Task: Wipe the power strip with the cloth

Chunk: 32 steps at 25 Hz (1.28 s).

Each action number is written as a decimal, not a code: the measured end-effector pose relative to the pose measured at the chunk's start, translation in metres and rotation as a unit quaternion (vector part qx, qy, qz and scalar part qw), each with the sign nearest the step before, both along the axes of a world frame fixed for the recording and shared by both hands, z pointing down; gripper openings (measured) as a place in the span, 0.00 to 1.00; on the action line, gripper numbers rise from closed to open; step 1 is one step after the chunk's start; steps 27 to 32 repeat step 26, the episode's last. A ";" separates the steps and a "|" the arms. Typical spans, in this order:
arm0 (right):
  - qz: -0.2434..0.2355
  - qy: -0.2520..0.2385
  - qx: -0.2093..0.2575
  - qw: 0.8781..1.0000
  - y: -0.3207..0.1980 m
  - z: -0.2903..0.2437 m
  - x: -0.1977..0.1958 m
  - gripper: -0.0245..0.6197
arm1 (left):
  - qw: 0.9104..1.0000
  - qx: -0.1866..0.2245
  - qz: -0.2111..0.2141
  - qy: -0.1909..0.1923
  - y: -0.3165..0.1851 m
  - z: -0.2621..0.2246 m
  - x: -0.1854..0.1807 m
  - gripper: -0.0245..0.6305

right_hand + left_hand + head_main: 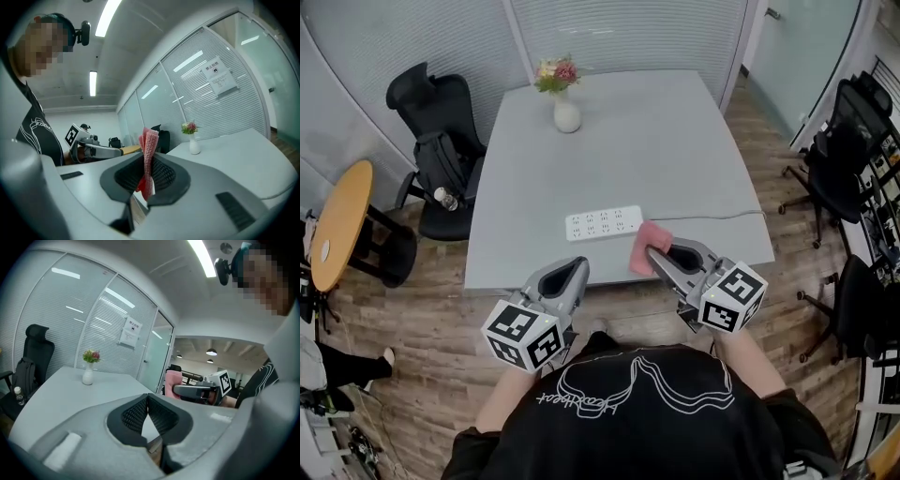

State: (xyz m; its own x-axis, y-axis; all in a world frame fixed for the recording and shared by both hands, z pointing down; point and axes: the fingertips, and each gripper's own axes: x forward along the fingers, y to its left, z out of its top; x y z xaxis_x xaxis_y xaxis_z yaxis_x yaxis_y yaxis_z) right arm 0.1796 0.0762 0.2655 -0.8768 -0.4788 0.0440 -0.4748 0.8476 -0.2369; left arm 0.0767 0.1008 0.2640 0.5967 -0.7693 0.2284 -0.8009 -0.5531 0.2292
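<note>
Standing at the far left is a round wooden side table [340,227], and next to it a black office chair [439,155] pulled up to the left edge of the grey table [675,141]. Left gripper [578,268] hovers at the table's front edge, short of the power strip; in the left gripper view its jaws [148,401] are clenched tip to tip with nothing between them. A white vase of flowers [566,111] stands toward the far side of the table, well apart from everything else. The white power strip [603,223] lies flat near the front edge, long side facing the person, between vase and grippers. Just beside its right end hangs the pink cloth [648,247]; whether cloth and strip touch cannot be told from the head view. Right gripper [655,252] grips that cloth: in the right gripper view the folded fabric [150,145] stands upright, pinched between the closed jaws [147,164], its top edge rising above them. A thin grey cable [722,216] runs from the strip's right end toward the table's right edge. More black office chairs [836,159] stand on the wooden floor at the right.
</note>
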 end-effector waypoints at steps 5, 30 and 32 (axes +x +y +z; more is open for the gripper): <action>-0.018 0.002 0.013 1.000 0.019 -0.012 0.004 0.10 | 1.000 0.024 -0.006 0.003 0.018 -0.017 0.013 0.06; -0.028 0.024 0.038 0.999 0.054 -0.024 0.036 0.10 | 0.998 0.057 -0.008 -0.001 0.061 -0.039 0.053 0.06; -0.028 0.024 0.038 0.999 0.054 -0.024 0.036 0.10 | 0.998 0.057 -0.008 -0.001 0.061 -0.039 0.053 0.06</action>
